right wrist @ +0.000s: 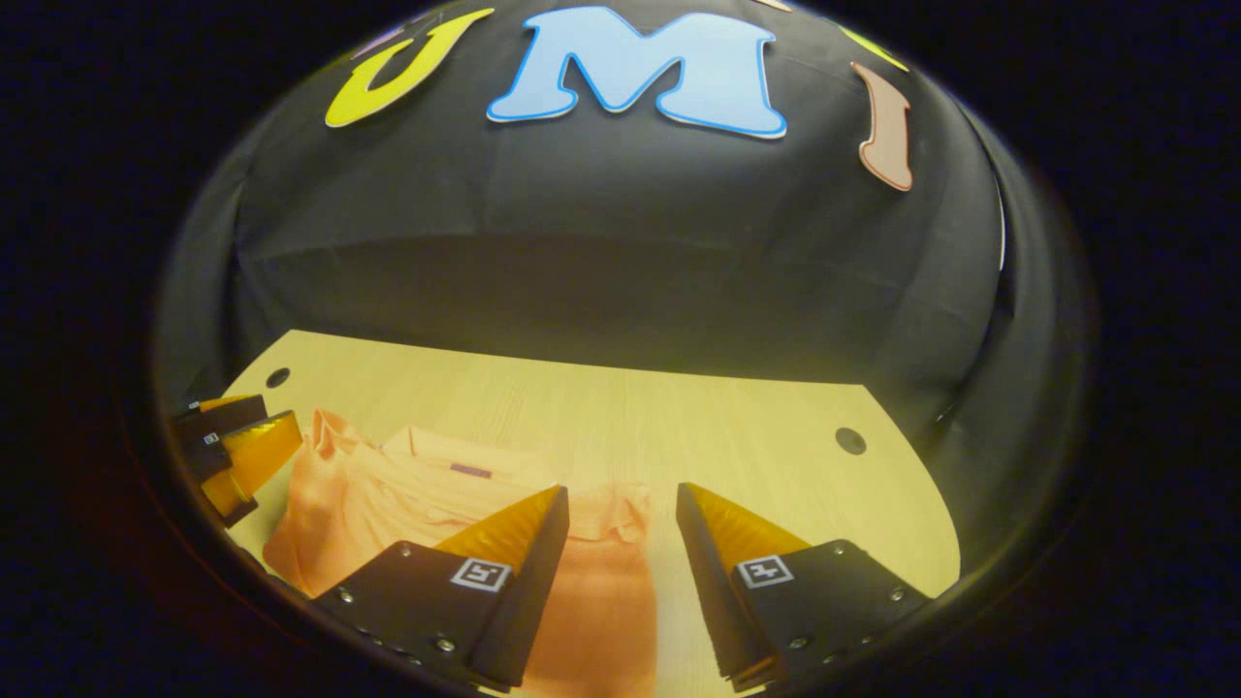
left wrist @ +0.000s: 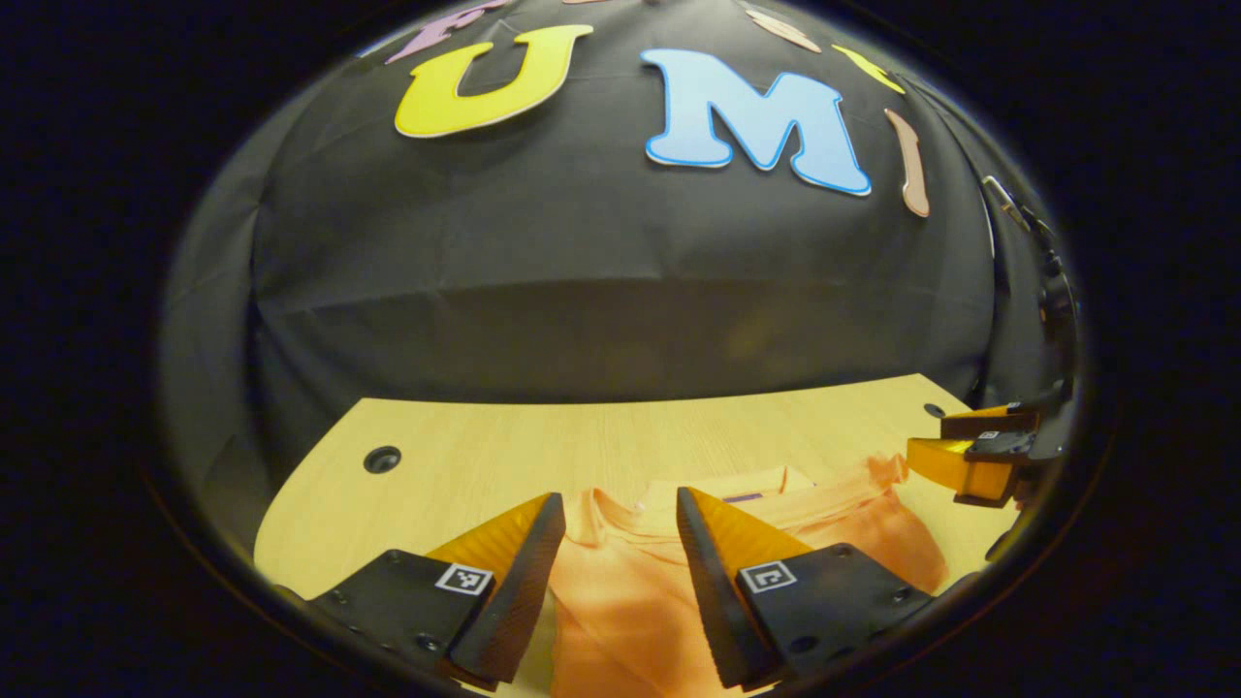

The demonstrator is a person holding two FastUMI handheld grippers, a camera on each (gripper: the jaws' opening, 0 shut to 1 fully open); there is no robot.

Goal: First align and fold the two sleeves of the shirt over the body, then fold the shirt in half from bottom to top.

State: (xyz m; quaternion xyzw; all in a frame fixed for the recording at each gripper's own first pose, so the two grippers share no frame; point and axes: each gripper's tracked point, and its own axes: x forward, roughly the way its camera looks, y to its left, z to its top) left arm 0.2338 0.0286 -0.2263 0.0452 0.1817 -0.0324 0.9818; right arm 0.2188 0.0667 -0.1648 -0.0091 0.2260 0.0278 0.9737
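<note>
Wood table (left wrist: 465, 446) w/ cable holes, orange shirt (left wrist: 620, 591), black cloth wall (left wrist: 601, 281)

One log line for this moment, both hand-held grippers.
left hand-held gripper: open, over shirt | right hand-held gripper: open, over shirt edge | table: shirt lying on it
</note>
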